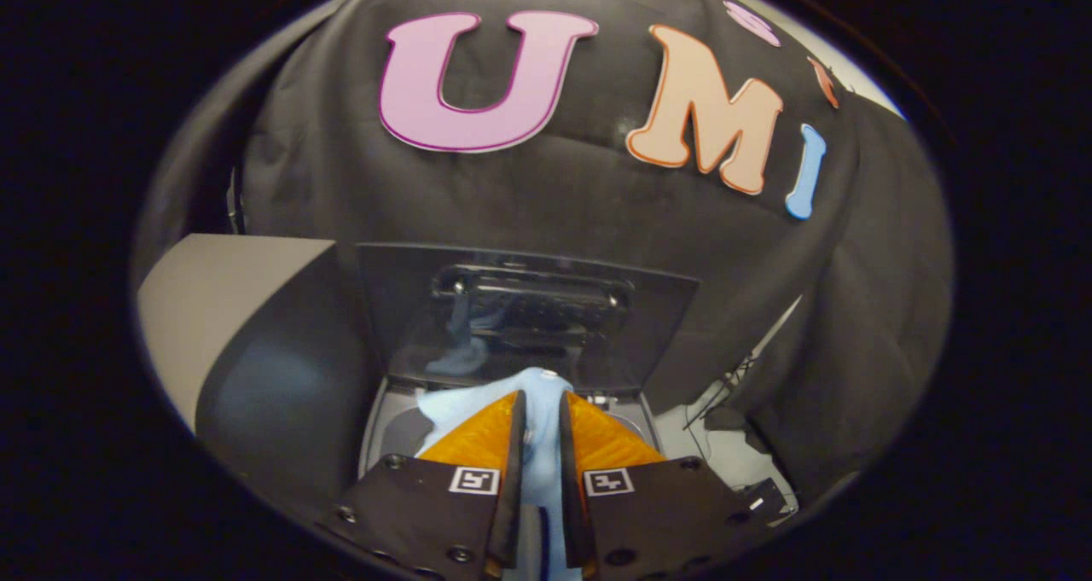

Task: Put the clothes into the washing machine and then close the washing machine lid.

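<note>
Fingers of the gripper (pixel 539 410) pinch a pale blue garment (pixel 539 453) over the open washing machine (pixel 388 432), apparently ready to drop it in. Jaws are nearly shut, cloth between them. Bunched fabric runs lengthwise along the fingers, pointing toward the raised lid (pixel 525 316) beyond.

garment (pixel 539 393): soft matt cloth | lid (pixel 520 316): glossy see-through plastic (reflective) | washer top (pixel 388 427): smooth plastic
</note>
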Motion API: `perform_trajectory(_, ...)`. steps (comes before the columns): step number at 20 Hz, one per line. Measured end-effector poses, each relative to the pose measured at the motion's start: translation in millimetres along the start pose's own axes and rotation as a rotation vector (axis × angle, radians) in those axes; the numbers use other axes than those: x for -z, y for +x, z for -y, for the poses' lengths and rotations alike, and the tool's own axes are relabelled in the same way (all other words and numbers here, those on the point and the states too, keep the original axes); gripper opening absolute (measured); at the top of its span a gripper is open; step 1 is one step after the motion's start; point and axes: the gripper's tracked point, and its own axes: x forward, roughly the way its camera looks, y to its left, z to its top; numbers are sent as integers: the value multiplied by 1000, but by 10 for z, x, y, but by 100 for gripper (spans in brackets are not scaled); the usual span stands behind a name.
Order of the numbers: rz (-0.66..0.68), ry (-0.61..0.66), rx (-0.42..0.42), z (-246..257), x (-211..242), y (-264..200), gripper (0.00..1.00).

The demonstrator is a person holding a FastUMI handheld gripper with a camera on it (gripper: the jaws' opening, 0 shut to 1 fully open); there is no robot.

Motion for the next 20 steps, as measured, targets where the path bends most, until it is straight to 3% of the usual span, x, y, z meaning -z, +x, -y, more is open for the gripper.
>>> perform_trajectory(2, 4, 19, 12, 106, 33, 30, 26)
perform_trajectory(12, 20, 81, -36, 264, 373, -193, 26)
perform_trajectory(20, 207, 145, -74, 426, 573, -608, 26)
